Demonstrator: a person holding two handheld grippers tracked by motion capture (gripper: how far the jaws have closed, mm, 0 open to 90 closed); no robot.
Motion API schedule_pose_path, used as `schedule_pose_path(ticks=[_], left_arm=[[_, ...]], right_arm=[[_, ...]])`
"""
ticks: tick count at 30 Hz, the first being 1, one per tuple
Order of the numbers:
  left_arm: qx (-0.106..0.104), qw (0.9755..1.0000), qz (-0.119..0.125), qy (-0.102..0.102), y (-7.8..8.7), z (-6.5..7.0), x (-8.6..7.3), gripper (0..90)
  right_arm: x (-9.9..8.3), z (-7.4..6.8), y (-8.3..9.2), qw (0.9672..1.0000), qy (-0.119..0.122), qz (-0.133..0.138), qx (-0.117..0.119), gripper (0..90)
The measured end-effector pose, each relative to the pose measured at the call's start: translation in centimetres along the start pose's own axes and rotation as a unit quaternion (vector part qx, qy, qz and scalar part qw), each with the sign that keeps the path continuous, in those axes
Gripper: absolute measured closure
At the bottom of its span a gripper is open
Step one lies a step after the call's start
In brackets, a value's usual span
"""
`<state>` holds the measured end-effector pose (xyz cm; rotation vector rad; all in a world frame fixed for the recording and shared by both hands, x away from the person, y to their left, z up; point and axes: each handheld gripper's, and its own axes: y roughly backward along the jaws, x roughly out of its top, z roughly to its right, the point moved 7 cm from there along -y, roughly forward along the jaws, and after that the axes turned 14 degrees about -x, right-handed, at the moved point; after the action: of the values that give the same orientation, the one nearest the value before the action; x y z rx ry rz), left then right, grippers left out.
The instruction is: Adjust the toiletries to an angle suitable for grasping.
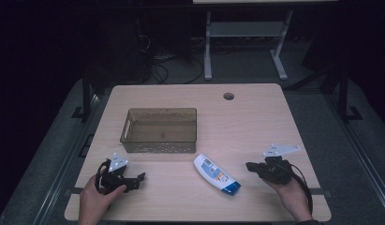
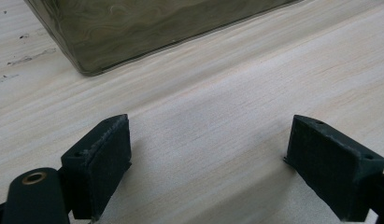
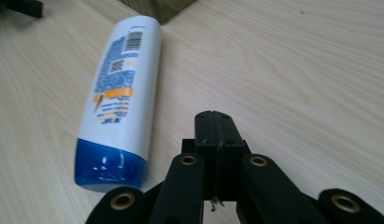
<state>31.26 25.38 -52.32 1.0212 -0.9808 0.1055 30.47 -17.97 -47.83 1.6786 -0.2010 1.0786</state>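
Plainly, the right gripper (image 3: 213, 135) has its fingers pressed together on nothing, just beside the bottle (image 3: 119, 100) lying on the table (image 1: 255, 117); unopened, they could shove it away. The left gripper (image 2: 208, 158) gapes empty near the bin (image 2: 147, 28), whose far walls are cut off.

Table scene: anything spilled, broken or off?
Nothing spilled or broken. The white plastic bottle with a blue cap lies on its side, askew, on the light wooden table, outside the translucent brown plastic bin, cap end near the right hand-held gripper.
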Motion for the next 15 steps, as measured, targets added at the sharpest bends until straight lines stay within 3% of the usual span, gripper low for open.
schedule_pose_path(ticks=[15], left_arm=[[0.0, 1.0, 0.0, 0.0, 0.0, 0.0, 0.0, 12.8]], right_arm=[[1.0, -4.5, -0.1, 0.9977, 0.036, 0.011, 0.056, 89.5]])
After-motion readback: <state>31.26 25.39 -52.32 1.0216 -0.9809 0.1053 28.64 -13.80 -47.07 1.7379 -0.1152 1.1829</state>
